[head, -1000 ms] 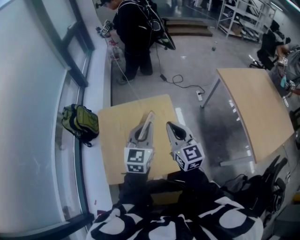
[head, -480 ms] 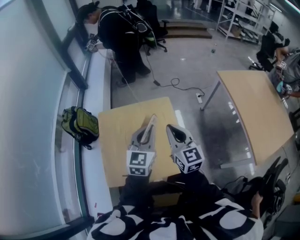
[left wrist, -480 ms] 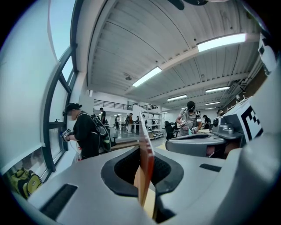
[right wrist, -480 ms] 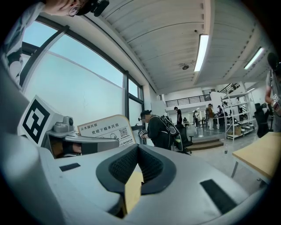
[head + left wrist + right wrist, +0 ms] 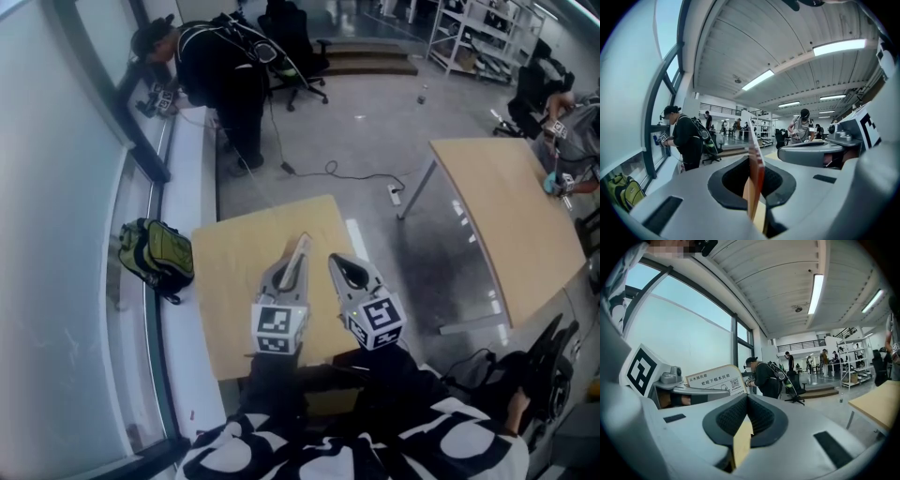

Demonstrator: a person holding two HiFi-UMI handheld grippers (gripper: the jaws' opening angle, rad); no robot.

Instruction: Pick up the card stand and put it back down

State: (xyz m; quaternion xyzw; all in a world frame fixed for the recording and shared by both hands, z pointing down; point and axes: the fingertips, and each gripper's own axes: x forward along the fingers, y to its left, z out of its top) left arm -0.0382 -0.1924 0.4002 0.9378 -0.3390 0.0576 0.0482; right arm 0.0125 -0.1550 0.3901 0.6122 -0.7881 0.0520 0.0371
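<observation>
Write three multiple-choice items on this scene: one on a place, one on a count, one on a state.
1. Where is the green backpack?
A: by the window, left of the near table
B: on that table
C: on a chair

2. How many wooden tables show in the head view?
A: one
B: two
C: four

3. The left gripper is:
A: open, empty
B: shut on a cable
C: shut on the card stand

Key: A, it lies beside the window. B, a far table stands at right. C, the jaws clamp the card's edge.
</observation>
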